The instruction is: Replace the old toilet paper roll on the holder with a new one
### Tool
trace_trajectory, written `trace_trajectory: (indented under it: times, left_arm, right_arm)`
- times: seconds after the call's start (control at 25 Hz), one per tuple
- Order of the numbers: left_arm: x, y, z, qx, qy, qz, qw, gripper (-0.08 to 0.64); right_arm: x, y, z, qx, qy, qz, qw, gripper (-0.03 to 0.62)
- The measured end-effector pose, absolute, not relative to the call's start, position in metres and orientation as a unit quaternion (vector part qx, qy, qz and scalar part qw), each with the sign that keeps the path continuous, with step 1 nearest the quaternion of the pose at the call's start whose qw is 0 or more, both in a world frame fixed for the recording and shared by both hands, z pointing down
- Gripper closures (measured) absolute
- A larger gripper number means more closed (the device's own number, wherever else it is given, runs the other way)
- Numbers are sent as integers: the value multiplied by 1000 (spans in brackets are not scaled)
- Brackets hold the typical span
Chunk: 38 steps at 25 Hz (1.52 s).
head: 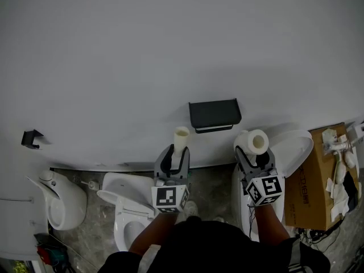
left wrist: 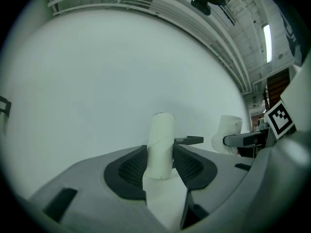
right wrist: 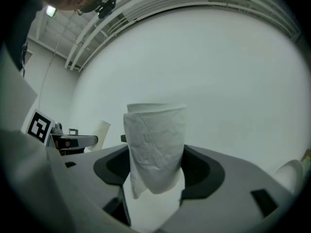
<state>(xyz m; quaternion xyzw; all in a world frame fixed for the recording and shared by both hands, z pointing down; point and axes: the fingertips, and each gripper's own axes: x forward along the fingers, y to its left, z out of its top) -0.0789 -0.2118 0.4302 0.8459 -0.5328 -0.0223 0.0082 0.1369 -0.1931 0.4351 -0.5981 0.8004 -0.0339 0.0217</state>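
Observation:
A black paper holder (head: 215,115) hangs on the white wall, with no roll on it that I can see. My left gripper (head: 178,148) is shut on a bare cardboard tube (head: 181,137), which stands upright between the pads (left wrist: 159,144). It hovers below and left of the holder. To the right, my right gripper (head: 255,152) is shut on a full white toilet paper roll (head: 253,141), seen upright between its jaws in the right gripper view (right wrist: 156,147). That roll sits just below the holder's right end.
A white toilet (head: 128,203) stands on the floor under my left gripper, with a white urinal (head: 60,198) farther left. Another toilet with a raised lid (head: 293,152) stands to the right. An open cardboard box (head: 318,181) of parts stands at the far right.

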Motion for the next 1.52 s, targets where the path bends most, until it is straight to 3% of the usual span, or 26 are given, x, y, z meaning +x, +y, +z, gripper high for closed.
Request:
trace_trajectory:
  times: [0.28, 0.92, 1.16, 1.52]
  left_arm:
    - [-92, -218, 441, 839, -545, 7, 5, 391]
    - [-123, -217, 445, 826, -564, 7, 11, 390]
    - [-140, -218, 448, 820, -572, 21, 0, 390]
    - [-156, -216, 450, 812, -583, 22, 7, 390]
  right_arm:
    - [156, -212, 443, -608, 783, -97, 90, 302]
    - [182, -264, 498, -481, 626, -458, 408, 302]
    - [171, -276, 512, -437, 588, -506, 455, 302]
    - [167, -281, 515, -423, 578, -514, 472, 302]
